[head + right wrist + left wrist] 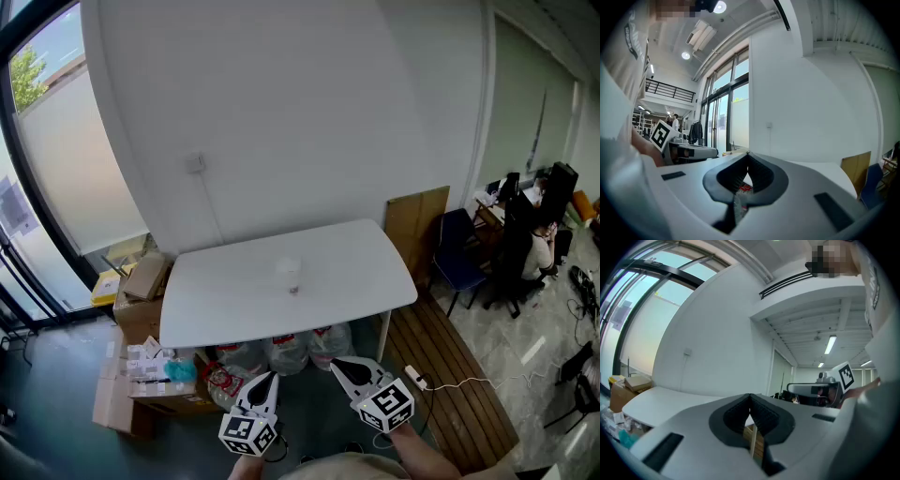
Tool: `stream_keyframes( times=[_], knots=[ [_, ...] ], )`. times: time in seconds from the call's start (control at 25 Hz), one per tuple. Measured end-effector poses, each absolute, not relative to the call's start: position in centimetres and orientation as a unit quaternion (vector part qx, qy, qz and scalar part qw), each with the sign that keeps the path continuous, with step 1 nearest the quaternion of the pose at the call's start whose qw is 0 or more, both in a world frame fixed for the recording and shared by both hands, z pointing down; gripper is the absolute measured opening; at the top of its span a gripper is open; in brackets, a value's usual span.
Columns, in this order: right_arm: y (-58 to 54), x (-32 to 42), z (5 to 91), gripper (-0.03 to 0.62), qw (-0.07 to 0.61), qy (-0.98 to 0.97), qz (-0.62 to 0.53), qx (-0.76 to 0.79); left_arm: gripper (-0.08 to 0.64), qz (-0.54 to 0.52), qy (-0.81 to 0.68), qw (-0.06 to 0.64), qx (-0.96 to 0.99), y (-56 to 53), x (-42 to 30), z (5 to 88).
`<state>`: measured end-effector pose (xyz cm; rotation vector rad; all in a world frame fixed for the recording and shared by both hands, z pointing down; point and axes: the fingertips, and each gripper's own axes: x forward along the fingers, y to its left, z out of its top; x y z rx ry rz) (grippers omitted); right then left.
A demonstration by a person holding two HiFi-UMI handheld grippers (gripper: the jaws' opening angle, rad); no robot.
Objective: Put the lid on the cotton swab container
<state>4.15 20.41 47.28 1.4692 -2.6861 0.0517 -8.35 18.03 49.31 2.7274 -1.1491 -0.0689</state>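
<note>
The cotton swab container [290, 268] stands near the middle of the white table [216, 314], a small pale thing that nearly melts into the tabletop from here. Just in front of it lies a small darker bit [293, 290]; it may be the lid, but it is too small to tell.

I'd guess a container like that is light plastic, stiff enough but easily tipped or skated across a smooth top. One gripper should probably steady it low on the sides. A lid would be thin and light, best pinched by its rim and kept level while it is lowered.

Neither gripper is anywhere near it yet. The left gripper [271, 378] and the right gripper [337, 364] hang low in front of the person, well short of the table's near edge. Each gripper's own view shows its jaws pressed together at the tips, with nothing between them. So the task looks not yet begun, and both would need to open on the way in.

Under the table sit clear bags [286, 352], with cardboard boxes [139, 281] piled to the left. To the right there is a wooden board [417, 225] against the wall and a blue chair [459, 248].
</note>
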Motion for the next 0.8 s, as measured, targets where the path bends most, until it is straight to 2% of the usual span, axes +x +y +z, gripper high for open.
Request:
stream_keyframes(
  times=[0.8],
  knots=[
    [20.4,2.0,48.1,0.017,0.030,-0.879,0.020,0.476,0.014,-0.027,-0.391,0.102,0.914,18.0,-11.0,50.3]
  ],
)
